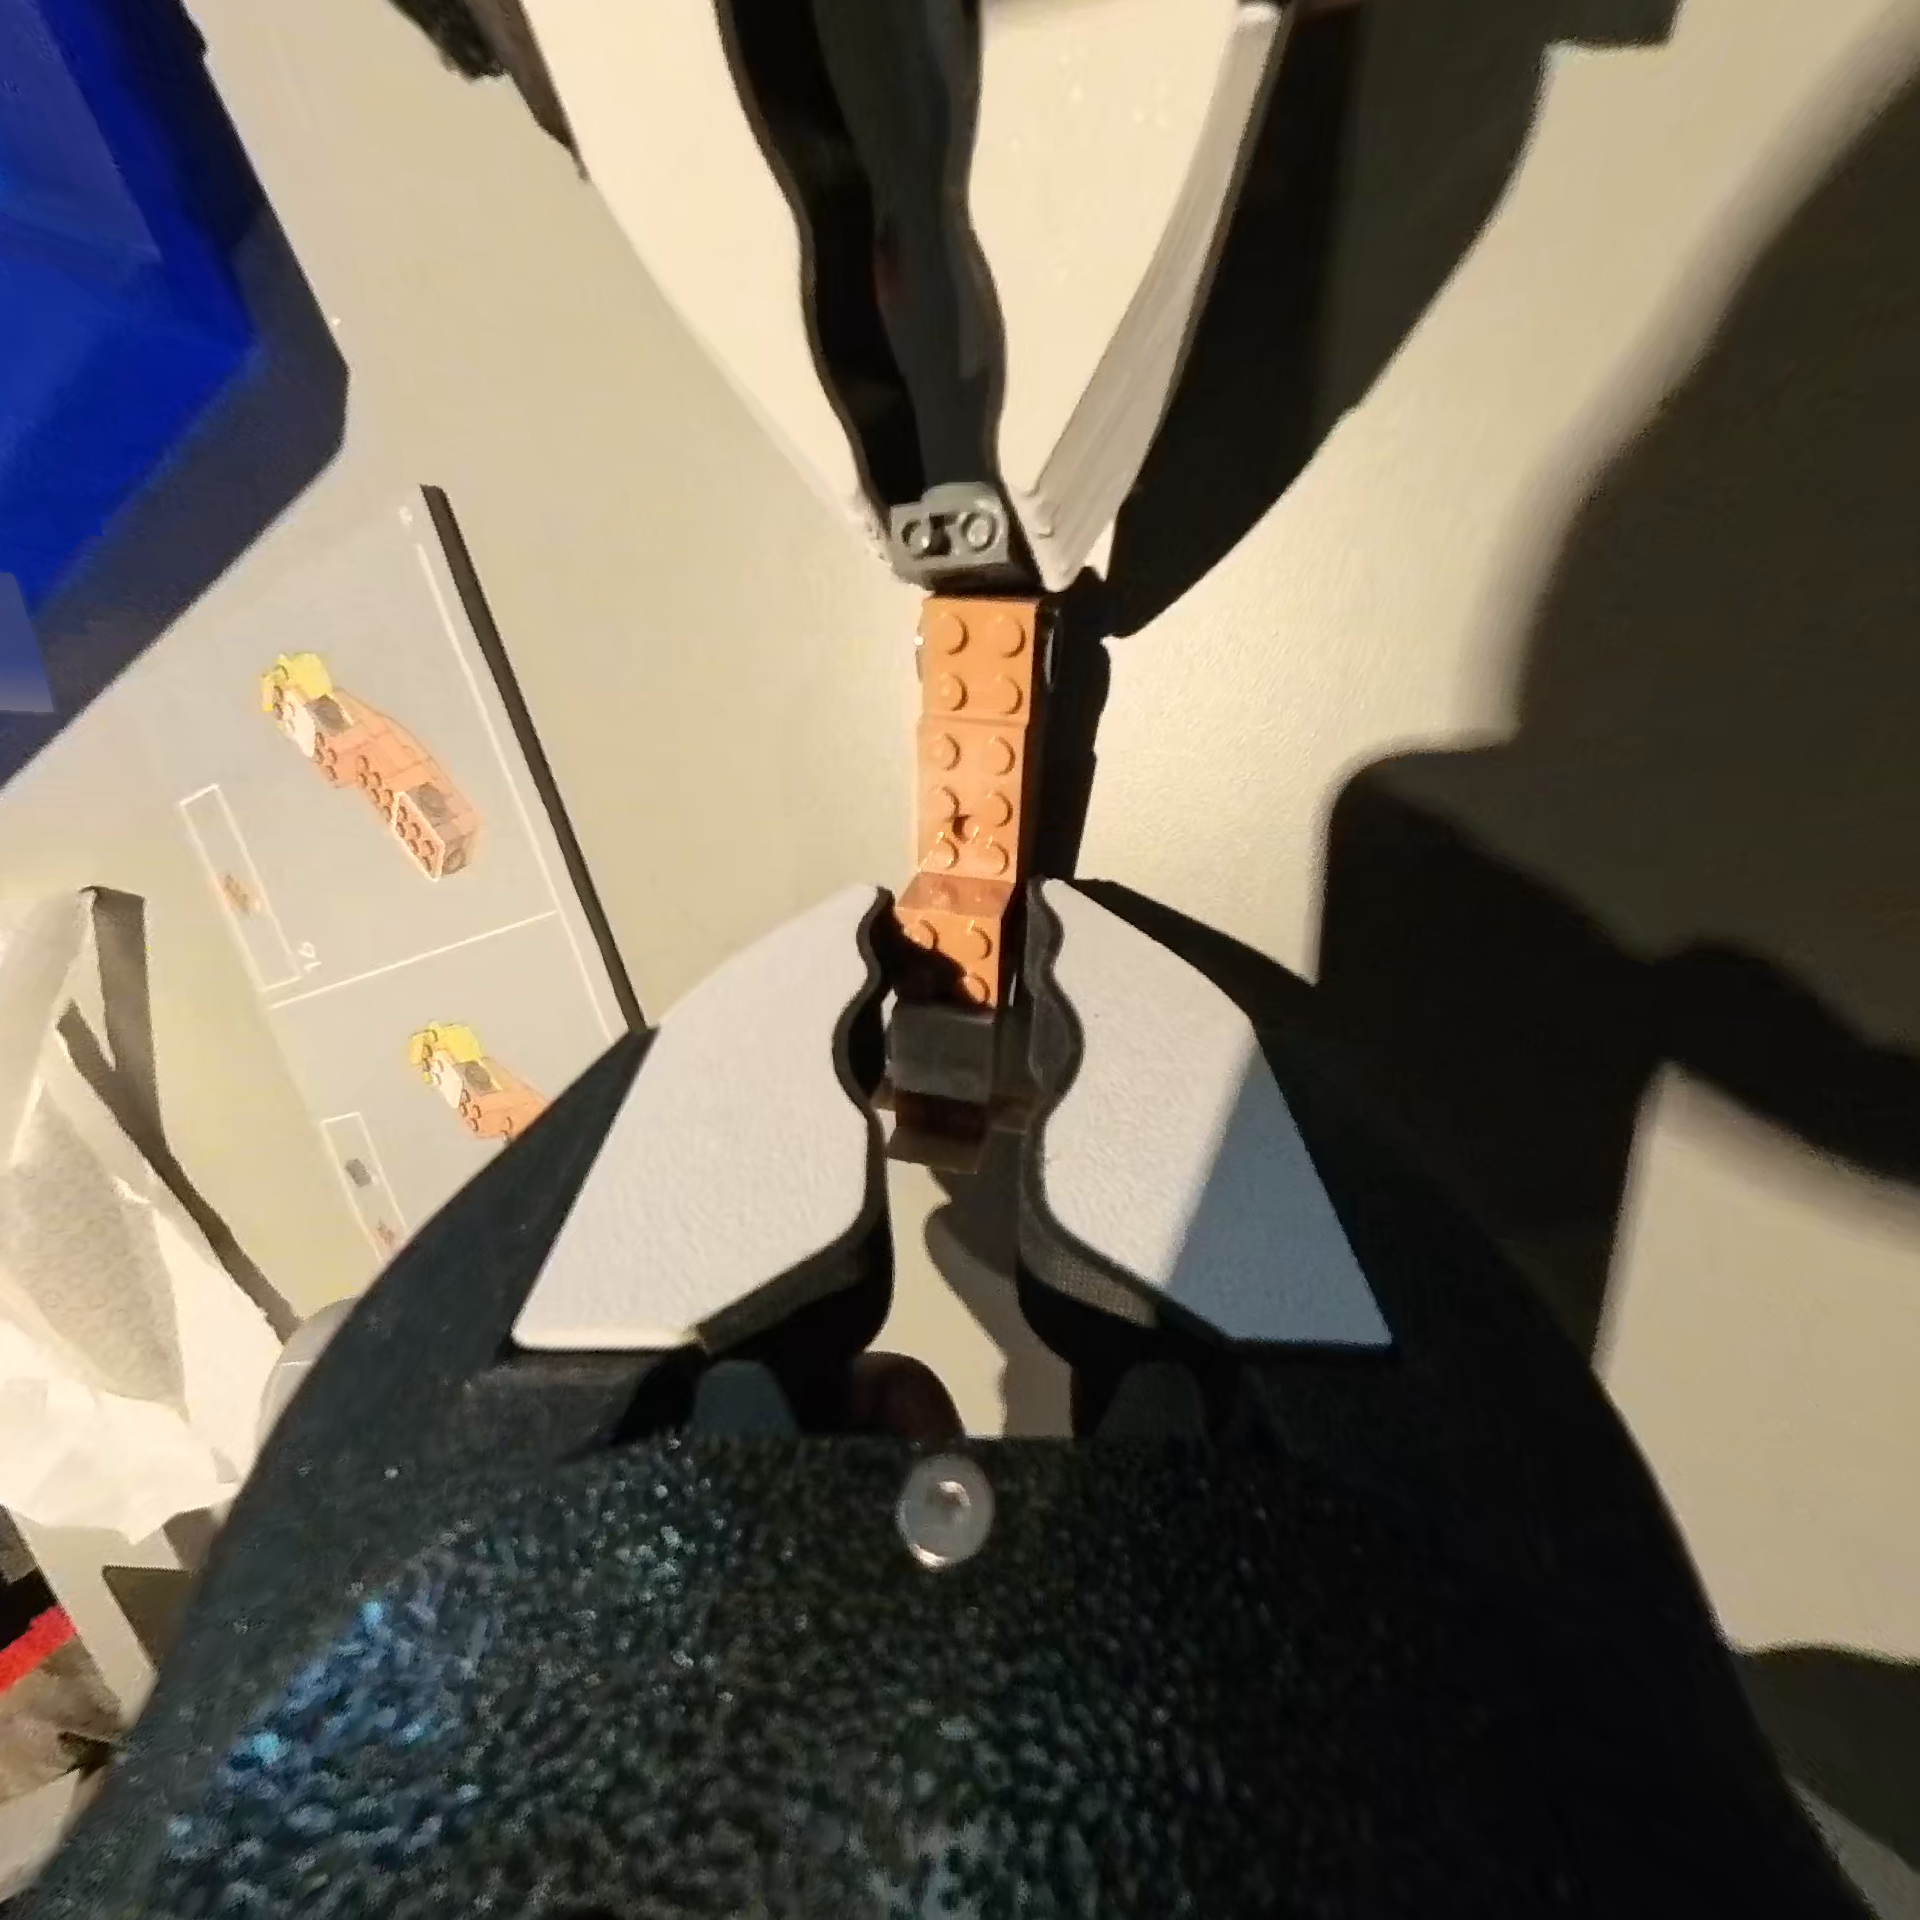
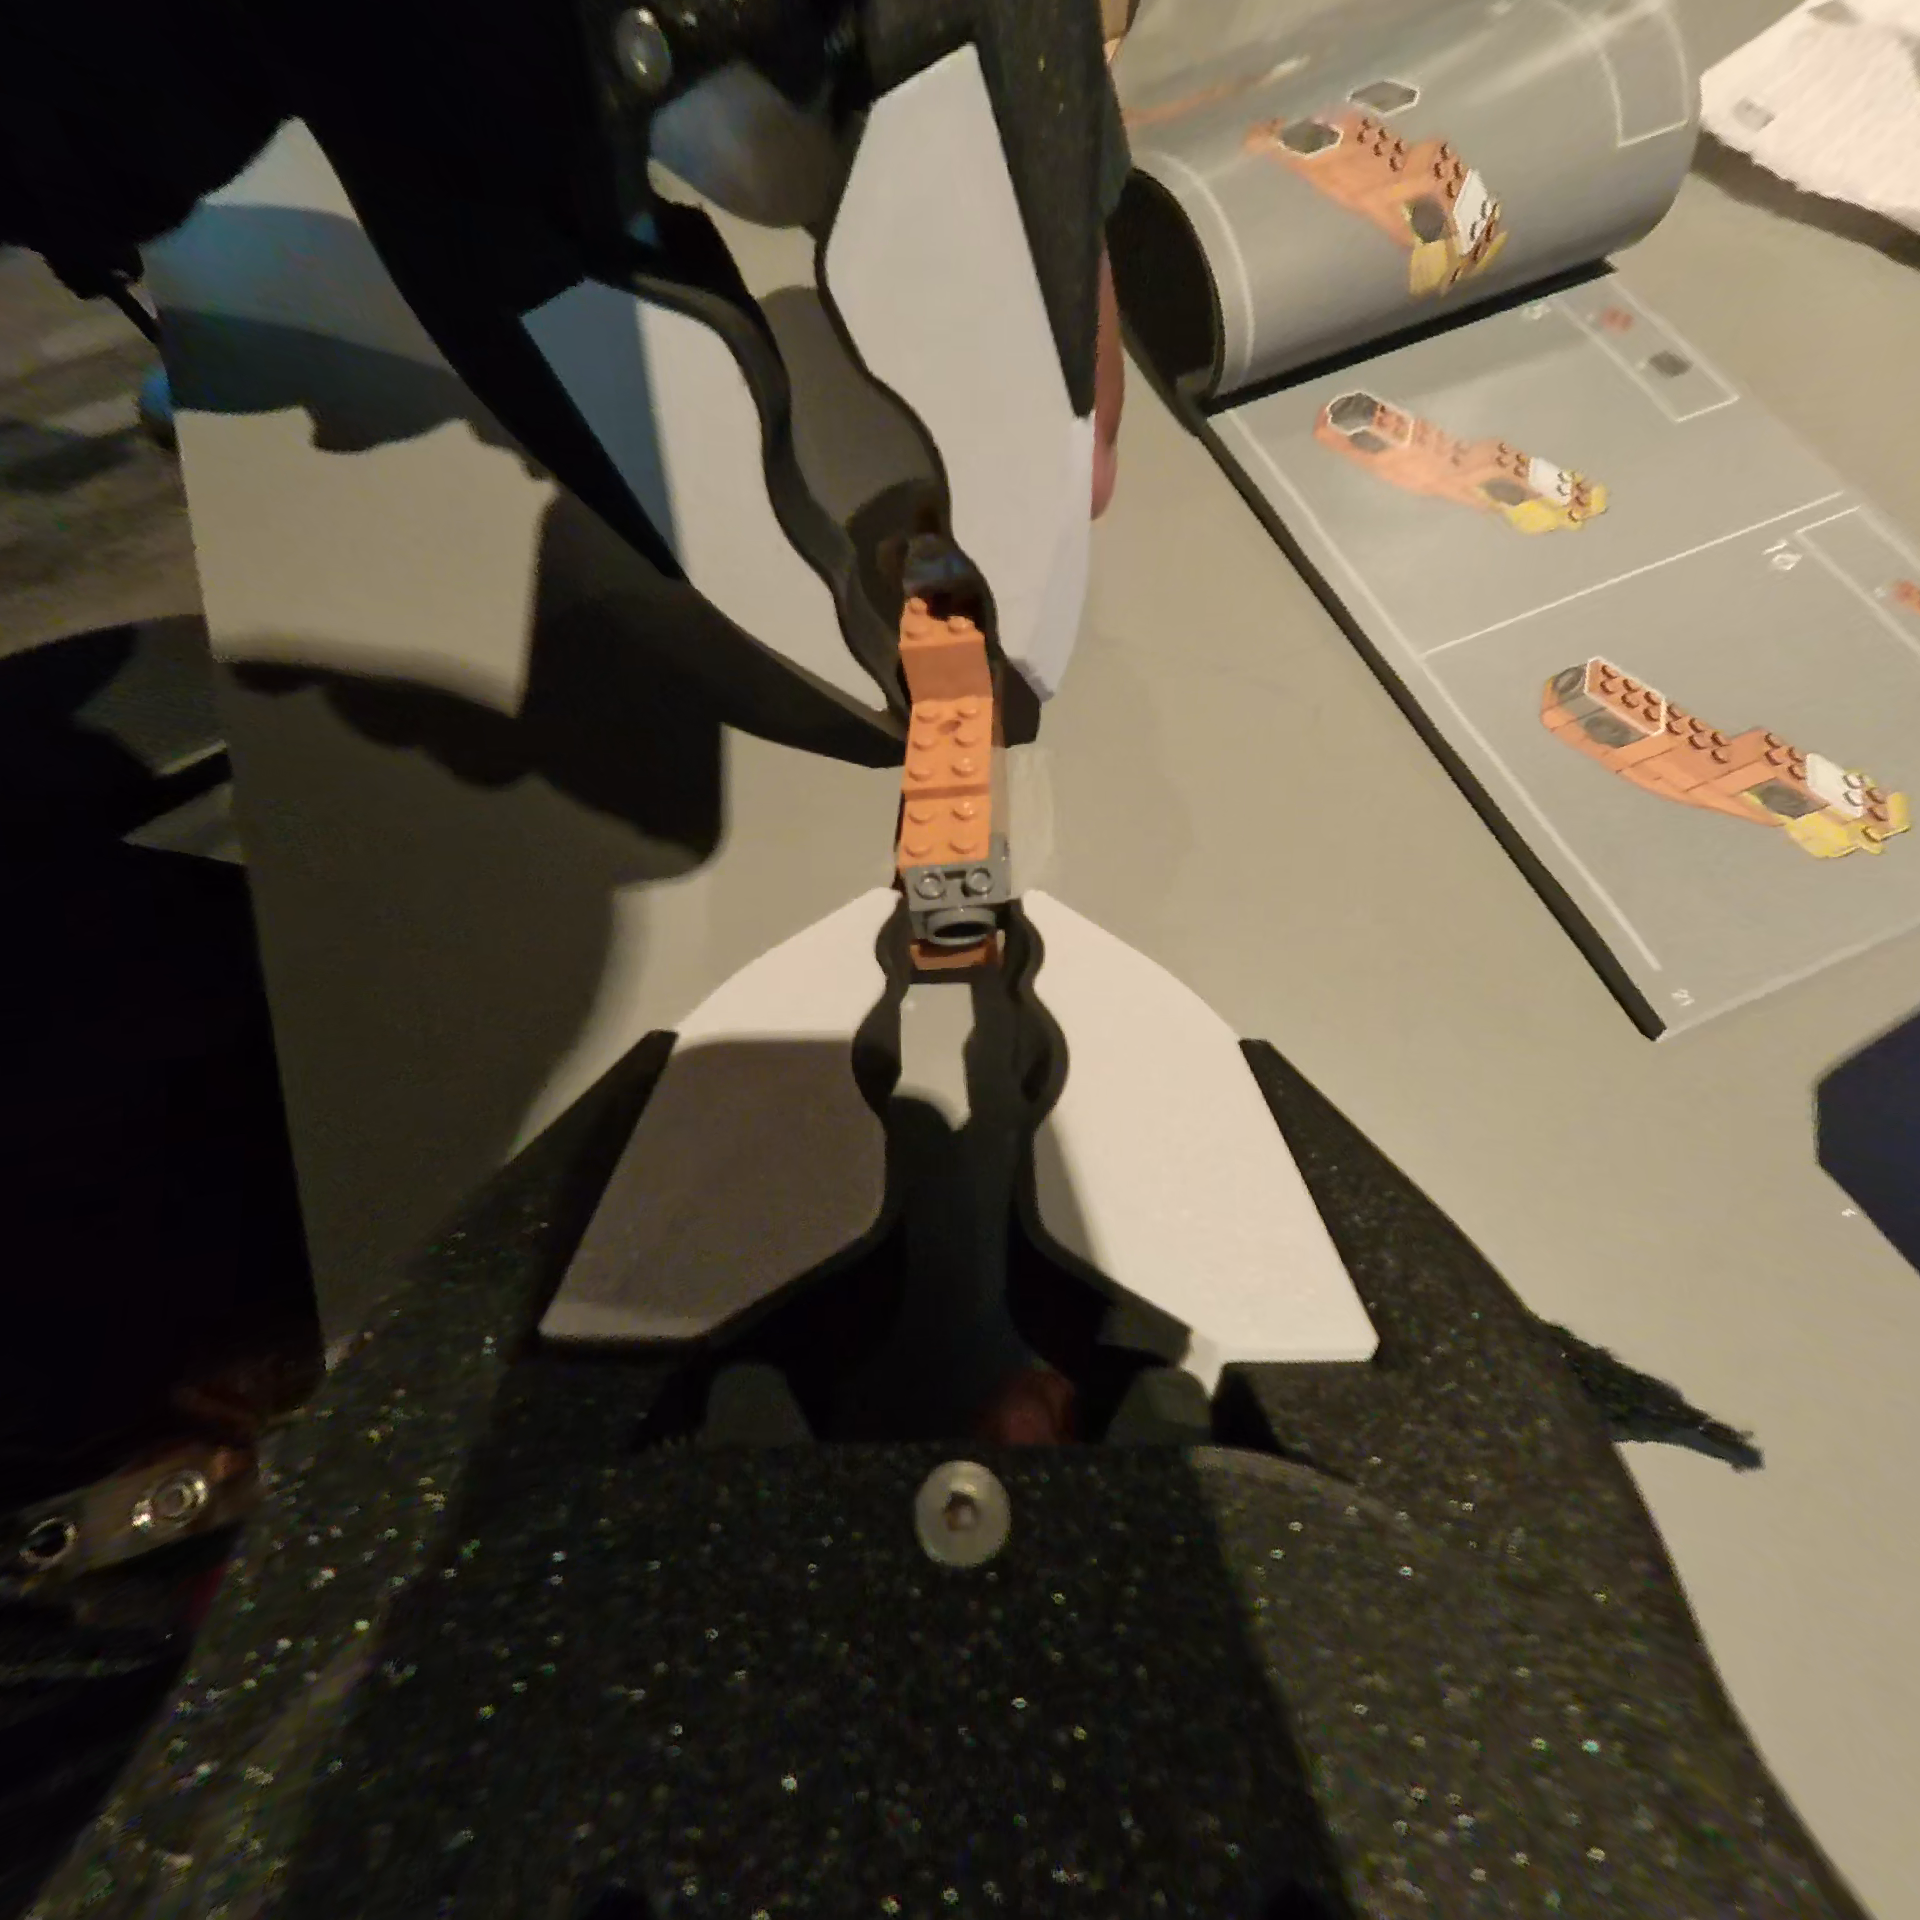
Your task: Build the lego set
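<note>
Above grey table [image 2: 1299, 831], left gripper [image 1: 951, 935] and right gripper [image 2: 956, 935] both clamped on orange lego build [image 1: 977, 748].

Open instruction booklet [image 1: 416, 831] on desk [image 1: 727, 416]: grey pages with printed build pictures, boxed part callouts, small step numbers beside boxes. Numbers too small and blurred to read with certainty in left wrist view. Right wrist view: same instruction booklet [image 2: 1621, 644], tiny step numbers and page number near lower corner, not legible. White printed sheet [image 2: 1829, 114] at top right edge: rows of fine print, unreadable. No brand marks or signs legible elsewhere.
</note>
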`<action>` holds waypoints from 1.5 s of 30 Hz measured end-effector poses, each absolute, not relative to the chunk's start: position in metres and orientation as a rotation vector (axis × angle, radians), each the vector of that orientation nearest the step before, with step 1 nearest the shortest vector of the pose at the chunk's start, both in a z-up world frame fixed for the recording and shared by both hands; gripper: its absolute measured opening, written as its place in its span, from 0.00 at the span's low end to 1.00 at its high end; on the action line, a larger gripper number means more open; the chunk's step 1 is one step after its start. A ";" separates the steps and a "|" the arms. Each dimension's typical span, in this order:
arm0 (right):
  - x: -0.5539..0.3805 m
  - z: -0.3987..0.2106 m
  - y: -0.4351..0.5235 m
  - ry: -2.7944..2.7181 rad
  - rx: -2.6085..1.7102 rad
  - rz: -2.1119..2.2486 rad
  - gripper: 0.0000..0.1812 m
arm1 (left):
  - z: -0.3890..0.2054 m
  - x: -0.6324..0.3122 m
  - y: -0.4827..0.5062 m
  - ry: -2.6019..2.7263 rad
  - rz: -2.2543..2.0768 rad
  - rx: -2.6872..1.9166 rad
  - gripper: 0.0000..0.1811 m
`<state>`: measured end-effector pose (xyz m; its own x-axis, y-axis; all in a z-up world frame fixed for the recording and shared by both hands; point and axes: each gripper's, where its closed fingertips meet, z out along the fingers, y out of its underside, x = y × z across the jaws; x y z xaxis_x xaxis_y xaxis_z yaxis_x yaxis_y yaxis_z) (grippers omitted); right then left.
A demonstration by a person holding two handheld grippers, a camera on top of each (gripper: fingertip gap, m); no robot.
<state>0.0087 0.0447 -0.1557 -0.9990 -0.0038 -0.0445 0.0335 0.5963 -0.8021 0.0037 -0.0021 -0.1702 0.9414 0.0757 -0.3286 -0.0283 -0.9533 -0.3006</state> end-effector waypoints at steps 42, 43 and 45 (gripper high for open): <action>0.006 -0.162 0.042 2.921 -0.047 -1.393 0.14 | -0.172 0.005 -0.003 -0.064 0.491 -2.808 0.13; 0.006 -0.162 0.042 2.920 -0.055 -1.389 0.14 | -0.172 0.005 -0.003 -0.068 0.488 -2.804 0.13; 0.007 -0.162 0.042 2.921 -0.064 -1.385 0.16 | -0.172 0.005 -0.003 -0.072 0.485 -2.800 0.13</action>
<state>0.0072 0.0418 -0.1624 -0.9950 0.0038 0.0997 -0.0748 0.6332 -0.7704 0.0048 -0.0025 -0.1717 0.9418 0.0988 -0.3213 -0.0018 -0.9544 -0.2987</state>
